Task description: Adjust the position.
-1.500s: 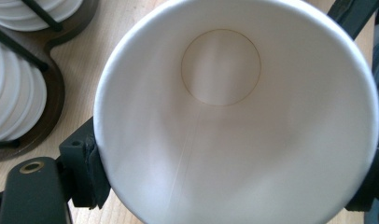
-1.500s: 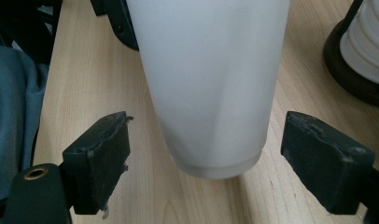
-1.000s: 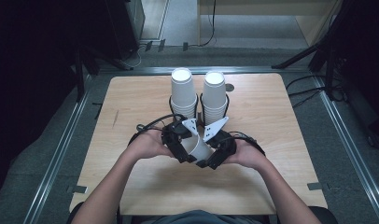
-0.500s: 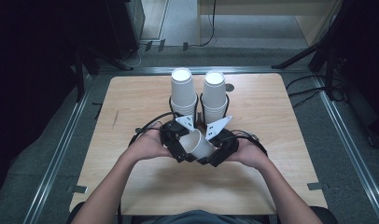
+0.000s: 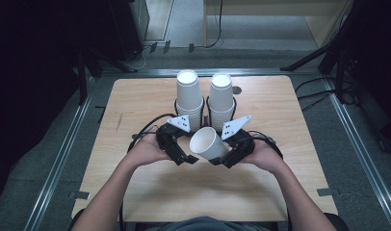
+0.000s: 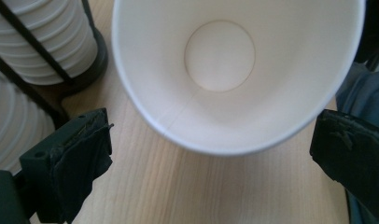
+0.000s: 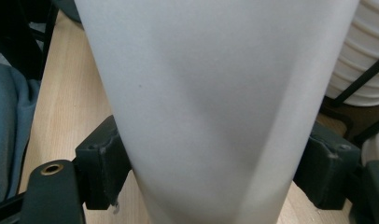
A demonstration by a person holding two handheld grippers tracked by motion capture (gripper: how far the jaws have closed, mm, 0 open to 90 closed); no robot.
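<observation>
Right gripper view: right claw [image 7: 211,172] clamps empty paper cup [image 7: 215,102].

No lettering, brand, number or sign can be read anywhere. The paper cup [image 5: 209,143] between the fingers [image 7: 101,170] is plain white inside and out (its inner wall shows only a faint seam line). The cup stacks [image 5: 205,98] beyond the fingers are unprinted, the grey plates [image 5: 179,123] above the fingers carry small holes but no marks, and the worktop [image 5: 136,96] under the fingers bears bare wood grain.
</observation>
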